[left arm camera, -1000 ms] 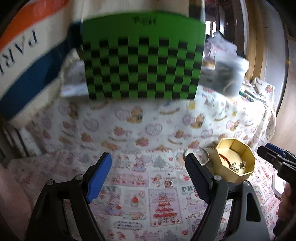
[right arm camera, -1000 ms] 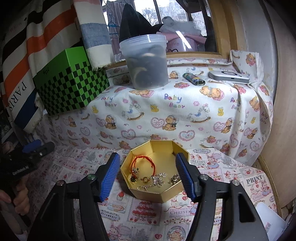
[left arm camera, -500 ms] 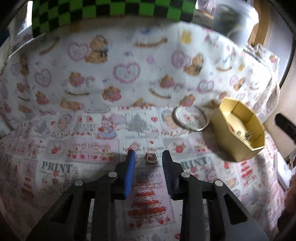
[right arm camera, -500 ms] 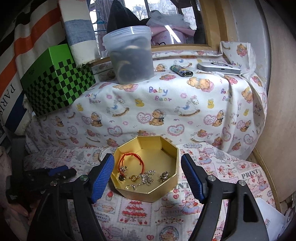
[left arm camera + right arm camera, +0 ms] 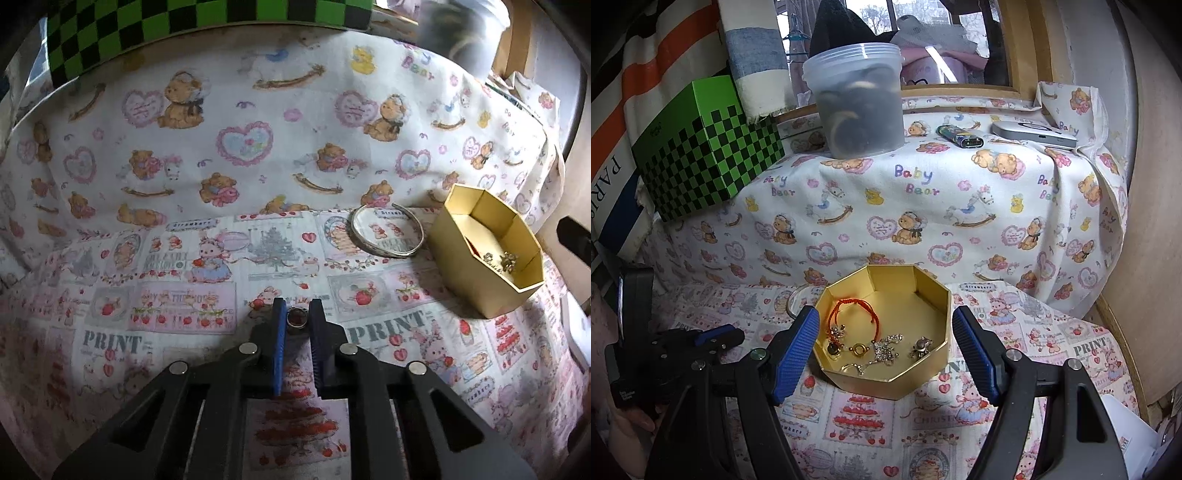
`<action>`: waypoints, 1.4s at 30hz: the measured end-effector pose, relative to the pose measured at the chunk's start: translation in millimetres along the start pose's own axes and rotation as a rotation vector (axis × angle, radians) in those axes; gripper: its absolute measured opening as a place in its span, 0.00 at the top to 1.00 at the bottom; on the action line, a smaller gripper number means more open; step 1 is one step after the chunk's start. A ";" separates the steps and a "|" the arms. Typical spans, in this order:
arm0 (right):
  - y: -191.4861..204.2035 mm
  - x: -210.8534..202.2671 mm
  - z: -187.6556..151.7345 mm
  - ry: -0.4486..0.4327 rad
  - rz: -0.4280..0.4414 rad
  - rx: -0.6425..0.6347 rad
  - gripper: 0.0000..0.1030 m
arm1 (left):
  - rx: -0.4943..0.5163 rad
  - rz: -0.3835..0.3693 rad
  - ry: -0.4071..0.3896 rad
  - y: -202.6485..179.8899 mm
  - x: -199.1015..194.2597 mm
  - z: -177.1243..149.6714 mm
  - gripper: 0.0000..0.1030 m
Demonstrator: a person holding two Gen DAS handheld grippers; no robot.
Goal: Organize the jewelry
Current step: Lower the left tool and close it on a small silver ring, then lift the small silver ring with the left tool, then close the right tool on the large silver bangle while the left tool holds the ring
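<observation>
The left gripper (image 5: 296, 320) was low over the printed cloth (image 5: 147, 302), and its two blue fingers (image 5: 279, 332) stood close together around a small ring (image 5: 296, 318). The ring lay on the cloth between the fingertips. The pads looked to touch its sides, but I could not tell if they pressed it firmly. In the right wrist view the left gripper (image 5: 720, 334) showed at the left edge, and a hand (image 5: 613, 424) held it.

A thin silver bangle (image 5: 387, 232) lay flat on the cloth, further away and to the right of the ring, just beside the gold box (image 5: 476, 280). The box was an open one with eight sides and stood at the right in the left wrist view.

The right gripper (image 5: 886, 343) had its jaws wide apart, one finger on each side of the gold box (image 5: 923, 288), without touching it. Nothing was between them except the box. Inside the box lay a red cord bracelet (image 5: 857, 314), a sparkling chain (image 5: 886, 349) and some small charms (image 5: 921, 346).

Behind, on a raised shelf covered by a bear cloth (image 5: 923, 206), stood a green checked box (image 5: 701, 162), a plastic tub (image 5: 860, 99), a lighter (image 5: 960, 136) and a flat silver device (image 5: 1034, 133).
</observation>
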State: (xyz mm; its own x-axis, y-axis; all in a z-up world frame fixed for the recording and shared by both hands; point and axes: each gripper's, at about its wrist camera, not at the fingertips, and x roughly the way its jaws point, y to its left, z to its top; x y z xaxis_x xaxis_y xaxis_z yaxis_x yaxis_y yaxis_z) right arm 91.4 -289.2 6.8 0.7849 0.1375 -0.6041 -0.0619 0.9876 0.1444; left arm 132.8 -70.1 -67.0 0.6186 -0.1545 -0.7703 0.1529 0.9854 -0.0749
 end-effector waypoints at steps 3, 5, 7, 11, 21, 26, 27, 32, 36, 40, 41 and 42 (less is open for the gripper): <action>-0.5 -1.5 0.2 -0.004 0.003 0.004 0.26 | -0.020 -0.003 -0.012 5.4 -6.2 1.2 0.89; 0.3 -3.1 0.4 -0.008 0.005 0.002 0.26 | -0.026 -0.003 -0.029 11.4 -15.4 0.8 0.89; 1.9 -4.6 0.3 -0.011 0.009 -0.003 0.26 | -0.040 -0.009 -0.055 16.6 -29.0 -1.8 0.89; 6.4 -6.4 -0.6 -0.016 0.011 -0.017 0.26 | -0.071 -0.006 -0.127 26.7 -64.2 -3.8 0.89; 23.9 -14.9 -2.1 -0.030 0.042 -0.066 0.26 | -0.114 0.016 -0.224 50.2 -105.0 -9.3 0.89; 43.4 -13.4 5.6 0.001 0.083 -0.097 0.43 | -0.115 0.064 -0.223 54.1 -97.0 -8.8 0.89; 50.2 -12.5 8.1 0.006 0.085 -0.116 0.44 | -0.118 0.069 -0.223 55.4 -95.9 -8.6 0.89; 84.6 6.0 23.0 0.065 0.080 -0.203 0.54 | -0.147 0.079 -0.219 65.7 -94.5 -9.9 0.89; 108.4 35.1 31.9 0.149 0.085 -0.245 0.57 | -0.169 0.116 -0.208 76.3 -89.4 -9.9 0.89; 123.7 67.0 32.3 0.228 0.062 -0.288 0.65 | -0.203 0.129 -0.175 89.2 -78.3 -9.9 0.89; 127.5 76.8 31.8 0.250 0.054 -0.298 0.65 | -0.210 0.129 -0.168 91.7 -75.9 -10.0 0.89; 129.6 83.2 31.1 0.265 0.050 -0.305 0.65 | -0.216 0.128 -0.162 93.9 -73.9 -10.0 0.89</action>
State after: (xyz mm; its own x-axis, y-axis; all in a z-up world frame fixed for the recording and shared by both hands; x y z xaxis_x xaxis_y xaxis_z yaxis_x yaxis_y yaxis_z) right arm 167.8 -152.1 -0.4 0.5931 0.1612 -0.7888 -0.3071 0.9510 -0.0366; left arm 93.8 34.5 -23.4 0.7397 -0.0206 -0.6726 -0.0908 0.9873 -0.1302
